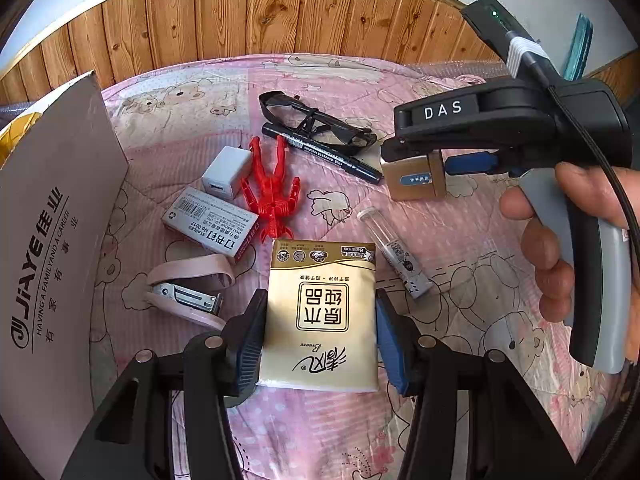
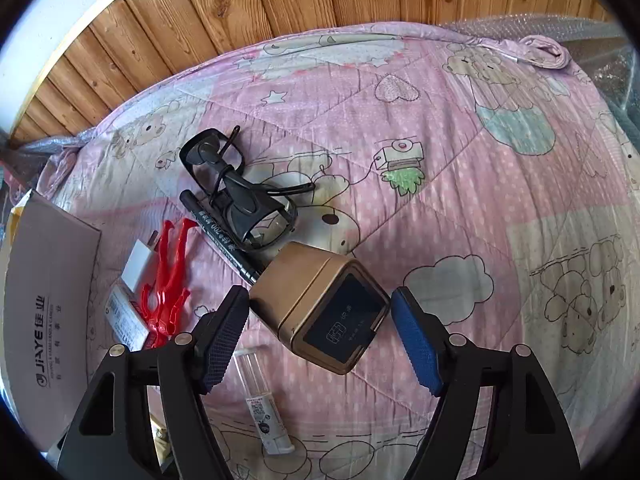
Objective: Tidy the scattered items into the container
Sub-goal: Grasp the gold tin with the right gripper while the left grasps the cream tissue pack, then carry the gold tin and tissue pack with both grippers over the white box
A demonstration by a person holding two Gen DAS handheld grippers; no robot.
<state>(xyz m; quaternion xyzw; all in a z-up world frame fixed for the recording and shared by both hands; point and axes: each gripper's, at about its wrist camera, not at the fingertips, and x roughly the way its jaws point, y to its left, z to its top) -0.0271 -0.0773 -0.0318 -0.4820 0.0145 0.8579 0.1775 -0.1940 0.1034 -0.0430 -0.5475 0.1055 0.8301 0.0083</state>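
On the pink quilt (image 2: 460, 128): we found the items scattered beside the cardboard box (image 1: 60, 208).
Left gripper (image 1: 318, 334): its pads straddled the tissue pack (image 1: 320, 316); we could not tell if they pinched it.
Right gripper (image 2: 320, 332): spread wide around the gold box (image 2: 320, 304), apart from it.
Risk: we judged the gold box, lying skewed, might twist or slip on closing and nudge the marker (image 2: 224, 236) and glasses (image 2: 236, 196).

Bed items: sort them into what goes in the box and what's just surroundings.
For the job: tissue pack, gold box, glasses, marker, red figure, charger, staples box, stapler, tube, cardboard box.

Surroundings: quilt, wood panelling.
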